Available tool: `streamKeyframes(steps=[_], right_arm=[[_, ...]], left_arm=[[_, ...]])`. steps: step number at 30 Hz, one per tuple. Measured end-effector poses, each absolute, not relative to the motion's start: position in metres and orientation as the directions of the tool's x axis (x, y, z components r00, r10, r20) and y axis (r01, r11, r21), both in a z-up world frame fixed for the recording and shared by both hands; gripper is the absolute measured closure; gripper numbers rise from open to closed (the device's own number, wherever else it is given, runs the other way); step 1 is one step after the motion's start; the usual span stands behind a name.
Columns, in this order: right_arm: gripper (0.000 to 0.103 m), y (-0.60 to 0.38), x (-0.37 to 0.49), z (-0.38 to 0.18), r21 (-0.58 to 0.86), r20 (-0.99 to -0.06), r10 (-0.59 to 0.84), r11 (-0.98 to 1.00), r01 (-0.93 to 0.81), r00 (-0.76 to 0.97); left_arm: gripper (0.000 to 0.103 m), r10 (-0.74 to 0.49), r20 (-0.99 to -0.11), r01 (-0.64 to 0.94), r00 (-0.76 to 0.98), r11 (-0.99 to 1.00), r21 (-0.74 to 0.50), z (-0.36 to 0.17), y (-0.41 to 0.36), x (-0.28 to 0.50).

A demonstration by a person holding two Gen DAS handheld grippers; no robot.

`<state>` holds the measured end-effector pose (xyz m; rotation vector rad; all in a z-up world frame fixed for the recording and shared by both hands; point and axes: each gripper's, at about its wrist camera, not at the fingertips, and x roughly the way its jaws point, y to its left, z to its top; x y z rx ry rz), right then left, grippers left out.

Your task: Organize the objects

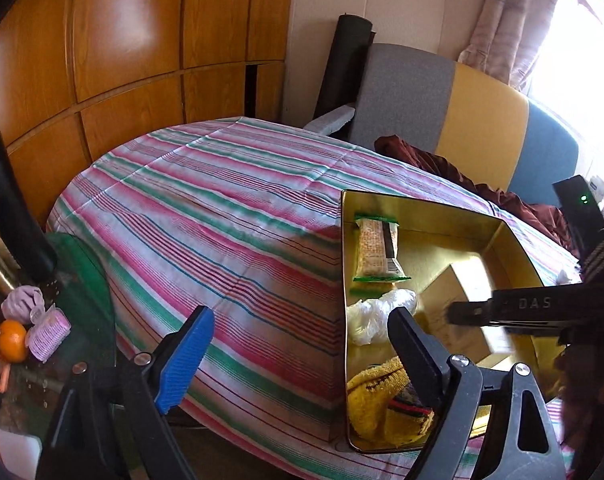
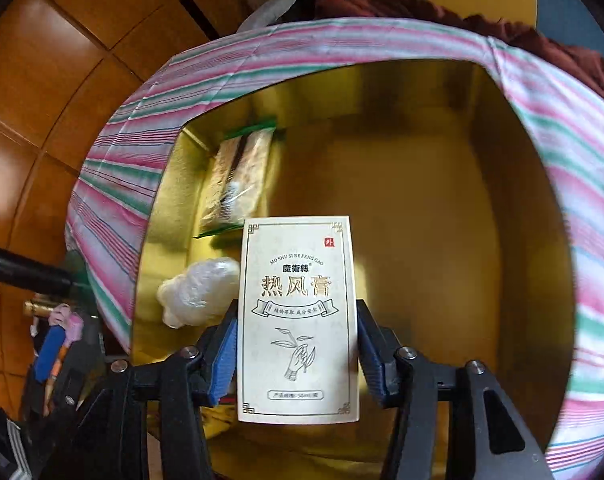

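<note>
Gold tin box (image 1: 514,236) on striped cloth (image 1: 205,208), right side. Right gripper (image 2: 297,354) over box, blue pads flanking cream carton (image 2: 297,320); contact unclear. Left gripper (image 1: 302,344) spread wide, empty, at box's near-left wall. Inside: snack packet (image 1: 376,250), plastic wad (image 1: 378,312), yellow knit (image 1: 378,404).

Both grippers — left gripper (image 1: 297,344), right gripper (image 2: 297,356) — black frames, ribbed blue pads, silver pivot screws; right's side lettered "DAS".
</note>
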<state>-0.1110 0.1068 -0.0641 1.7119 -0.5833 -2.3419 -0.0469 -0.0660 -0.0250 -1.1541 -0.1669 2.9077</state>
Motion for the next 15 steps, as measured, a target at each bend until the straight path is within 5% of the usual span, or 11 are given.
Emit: streamKeyframes(steps=[6,15], right_arm=[[0.047,0.099,-0.105,-0.062,0.547,-0.794,-0.508,-0.837,-0.026,-0.333],[0.045,0.132,-0.060,-0.028,0.410,-0.792,-0.375,-0.911,0.035,-0.483]], left_arm=[[0.013,0.044,-0.668,0.029,-0.743,-0.995,-0.098,-0.022,-0.064,-0.044],[0.012,0.051,-0.645,-0.023,-0.763,-0.998,-0.052,-0.017,-0.050,-0.037]])
